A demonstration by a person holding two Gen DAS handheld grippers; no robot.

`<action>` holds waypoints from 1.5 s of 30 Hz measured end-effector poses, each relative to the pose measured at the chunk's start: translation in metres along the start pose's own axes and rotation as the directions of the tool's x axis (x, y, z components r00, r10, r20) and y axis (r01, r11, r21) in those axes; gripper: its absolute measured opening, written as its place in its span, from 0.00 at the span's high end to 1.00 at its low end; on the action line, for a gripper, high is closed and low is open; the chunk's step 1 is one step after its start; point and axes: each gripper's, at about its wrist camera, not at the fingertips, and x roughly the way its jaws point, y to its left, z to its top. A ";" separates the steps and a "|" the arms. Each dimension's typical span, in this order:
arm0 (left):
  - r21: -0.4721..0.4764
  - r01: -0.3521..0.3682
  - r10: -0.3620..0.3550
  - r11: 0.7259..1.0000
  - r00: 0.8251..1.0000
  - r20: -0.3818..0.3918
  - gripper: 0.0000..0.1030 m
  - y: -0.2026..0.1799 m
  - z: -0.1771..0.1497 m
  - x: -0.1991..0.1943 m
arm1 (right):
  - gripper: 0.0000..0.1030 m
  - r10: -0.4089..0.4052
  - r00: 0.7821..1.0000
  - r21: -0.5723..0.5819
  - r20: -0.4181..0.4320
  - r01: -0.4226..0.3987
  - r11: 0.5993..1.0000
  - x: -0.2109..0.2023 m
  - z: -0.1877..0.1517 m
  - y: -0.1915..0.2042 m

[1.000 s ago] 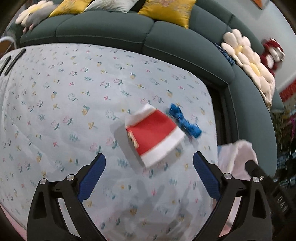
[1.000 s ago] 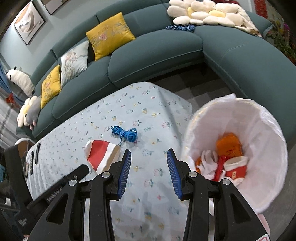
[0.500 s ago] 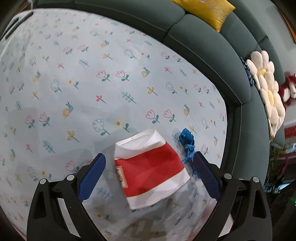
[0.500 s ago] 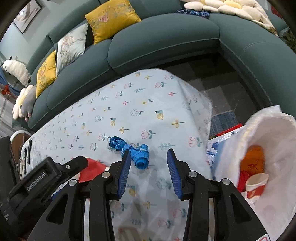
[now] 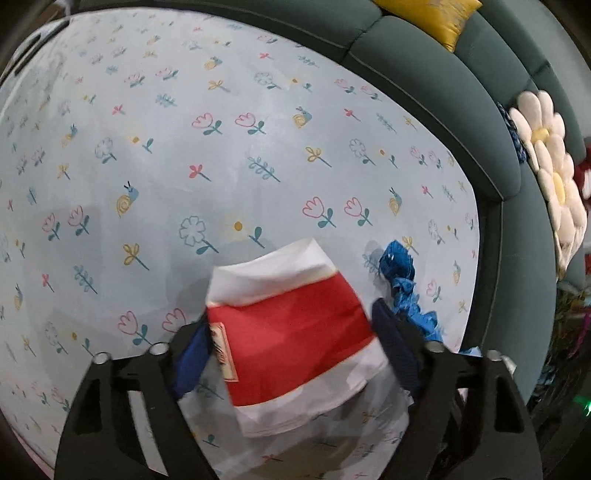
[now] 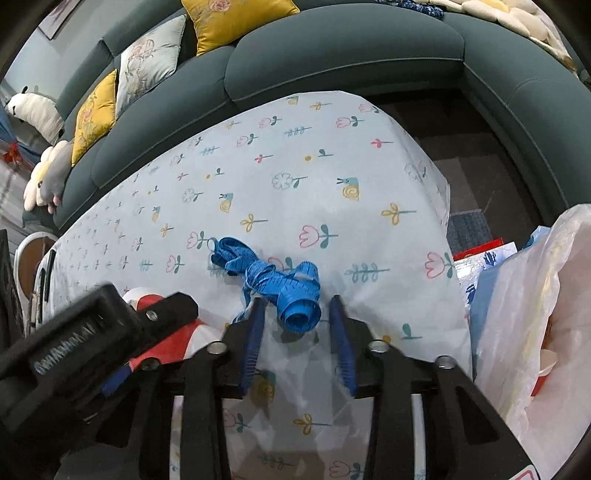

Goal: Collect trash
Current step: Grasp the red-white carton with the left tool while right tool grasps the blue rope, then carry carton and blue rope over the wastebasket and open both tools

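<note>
A crushed red and white paper cup (image 5: 288, 332) lies on its side on the flowered tablecloth (image 5: 221, 166). My left gripper (image 5: 291, 343) has closed its blue pads against both sides of the cup. A tangled blue tape measure (image 6: 280, 284) lies just right of the cup; it also shows in the left wrist view (image 5: 402, 280). My right gripper (image 6: 297, 317) is open, its fingers on either side of the tape's rolled end, apart from it. The left gripper's body (image 6: 92, 332) and a bit of the cup (image 6: 166, 343) show at the left of the right wrist view.
A white bin bag (image 6: 535, 314) holding trash stands off the table's right edge. A dark green sofa (image 6: 332, 55) with yellow cushions (image 6: 236, 18) curves round the table's far side. A flower-shaped cushion (image 5: 554, 177) lies on the sofa at right.
Both grippers have moved down and forward. The left one has closed on the cup. The right one has come round the tape measure's end, still open.
</note>
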 end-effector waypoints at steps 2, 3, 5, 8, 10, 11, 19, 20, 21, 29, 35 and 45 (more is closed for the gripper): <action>0.033 0.009 -0.009 0.999 1.000 -0.005 0.29 -0.002 -0.003 0.000 | 0.84 0.002 1.000 -0.002 -0.001 -0.002 1.000 -0.002 -0.003 -0.001; 0.039 0.012 -0.012 0.999 1.000 -0.008 0.30 -0.002 -0.005 -0.001 | 0.85 0.003 1.000 -0.003 -0.001 -0.003 1.000 -0.003 -0.005 -0.001; 0.032 0.018 -0.018 0.999 1.000 -0.016 0.30 0.001 -0.010 -0.003 | 0.86 0.007 1.000 0.000 -0.001 -0.007 1.000 -0.007 -0.010 -0.002; 0.019 0.027 -0.027 0.999 0.999 -0.021 0.30 0.008 -0.018 -0.010 | 0.87 0.011 1.000 0.015 0.008 -0.011 1.000 -0.017 -0.019 -0.007; 0.022 0.031 -0.030 0.999 0.999 -0.018 0.30 0.011 -0.025 -0.017 | 0.87 0.016 1.000 0.034 0.019 -0.016 0.999 -0.028 -0.027 -0.013; 0.027 0.032 -0.032 0.999 0.999 -0.014 0.30 0.011 -0.029 -0.021 | 0.87 0.019 1.000 0.044 0.025 -0.020 0.999 -0.034 -0.030 -0.016; 0.108 0.068 -0.073 0.992 0.997 0.040 0.30 -0.007 -0.058 -0.064 | 0.88 0.030 0.993 0.086 0.111 -0.040 0.996 -0.086 -0.047 -0.033; 0.122 0.071 -0.078 0.990 0.996 0.048 0.30 -0.012 -0.062 -0.070 | 0.88 0.029 0.992 0.088 0.124 -0.040 0.995 -0.093 -0.048 -0.036; 0.131 0.073 -0.081 0.989 0.995 0.054 0.30 -0.017 -0.065 -0.073 | 0.88 0.026 0.990 0.093 0.141 -0.040 0.995 -0.102 -0.050 -0.039; 0.244 0.123 -0.148 0.962 0.985 0.086 0.30 -0.063 -0.095 -0.113 | 0.88 -0.004 0.967 0.140 0.255 -0.033 0.990 -0.168 -0.062 -0.073; 0.337 0.161 -0.201 0.928 0.976 0.089 0.30 -0.104 -0.123 -0.134 | 0.88 -0.043 0.942 0.173 0.332 -0.016 0.985 -0.213 -0.071 -0.105; 0.503 0.227 -0.275 0.834 0.961 0.022 0.29 -0.175 -0.167 -0.144 | 0.88 -0.105 0.913 0.263 0.394 -0.003 0.965 -0.254 -0.084 -0.168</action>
